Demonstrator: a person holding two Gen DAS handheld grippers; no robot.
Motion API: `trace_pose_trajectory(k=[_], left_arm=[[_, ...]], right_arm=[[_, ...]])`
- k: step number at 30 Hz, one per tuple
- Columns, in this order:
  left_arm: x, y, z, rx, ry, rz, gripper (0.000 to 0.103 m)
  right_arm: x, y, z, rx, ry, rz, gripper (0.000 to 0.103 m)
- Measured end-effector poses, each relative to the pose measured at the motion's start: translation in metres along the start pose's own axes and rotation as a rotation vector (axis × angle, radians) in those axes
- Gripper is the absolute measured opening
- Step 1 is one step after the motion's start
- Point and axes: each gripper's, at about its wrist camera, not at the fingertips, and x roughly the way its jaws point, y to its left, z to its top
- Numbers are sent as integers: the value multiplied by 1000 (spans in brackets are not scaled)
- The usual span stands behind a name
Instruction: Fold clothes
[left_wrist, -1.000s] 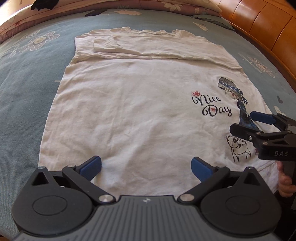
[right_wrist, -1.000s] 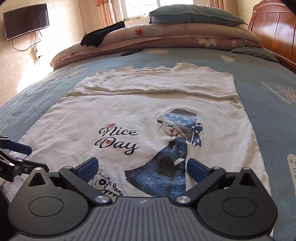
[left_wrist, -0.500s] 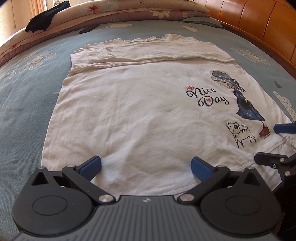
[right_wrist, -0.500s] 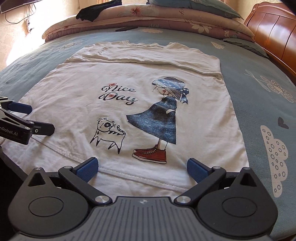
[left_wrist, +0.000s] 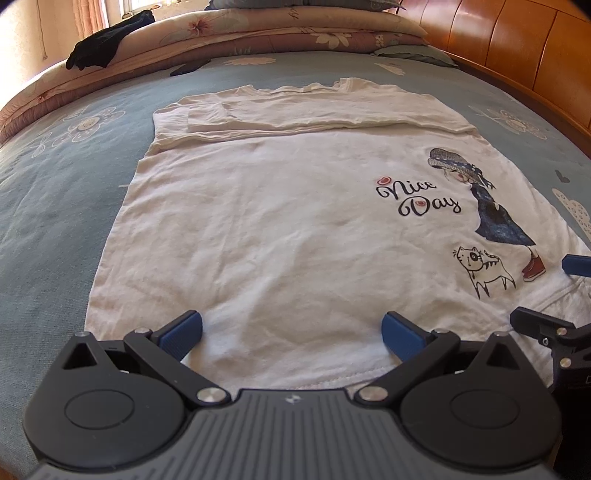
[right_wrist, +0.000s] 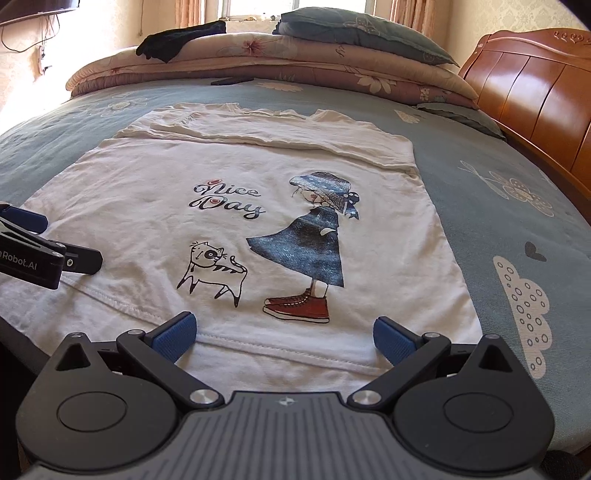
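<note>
A white T-shirt (left_wrist: 280, 229) (right_wrist: 258, 166) printed with "Nice Day", a girl in a blue dress and a cat lies flat on the bed, its sleeves folded across the chest at the far end. My left gripper (left_wrist: 291, 328) is open, straddling the left half of the near hem. Over the right half of the hem my right gripper (right_wrist: 284, 332) stands open too. Each gripper shows at the edge of the other's view: the right gripper (left_wrist: 554, 295) at the right edge, the left gripper (right_wrist: 40, 240) at the left edge. Neither holds any cloth.
The shirt rests on a grey-blue bedspread (right_wrist: 498, 206) with flower and cloud prints. Folded quilts (right_wrist: 280, 59), a pillow (right_wrist: 354, 29) and a black garment (right_wrist: 177, 38) are stacked at the far end. A wooden headboard (right_wrist: 532, 88) runs along the right side.
Both grippers have drawn back from over the shirt's middle to its near hem. The whole print and hem now show; both stay open.
</note>
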Motion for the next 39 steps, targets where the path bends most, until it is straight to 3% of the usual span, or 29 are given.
trace_pose_trajectory(k=[4,8,12,17,31,39], left_arm=[[-5,-3,3,-1,26,10,103],[-14,-19,8,79,-41,21,103],[2,-22,8,39,13,-15,103],[-1,-19,-2,19,-27,-27,103],[-13,-18,-16,-27,-22,-18,103],[-20,-21,-14,-1,-13,-18,103]], right_arm=[[-2,-14,4,49,-4,55,103],[1,-22,21,66,-52,28,103],[28,-27,27,77,33,-7,103],[28,-26,19,90,2,-19,103],[25,-26,15,97,-4,-29,103],[21,-23,10,101,-31,-45,103]])
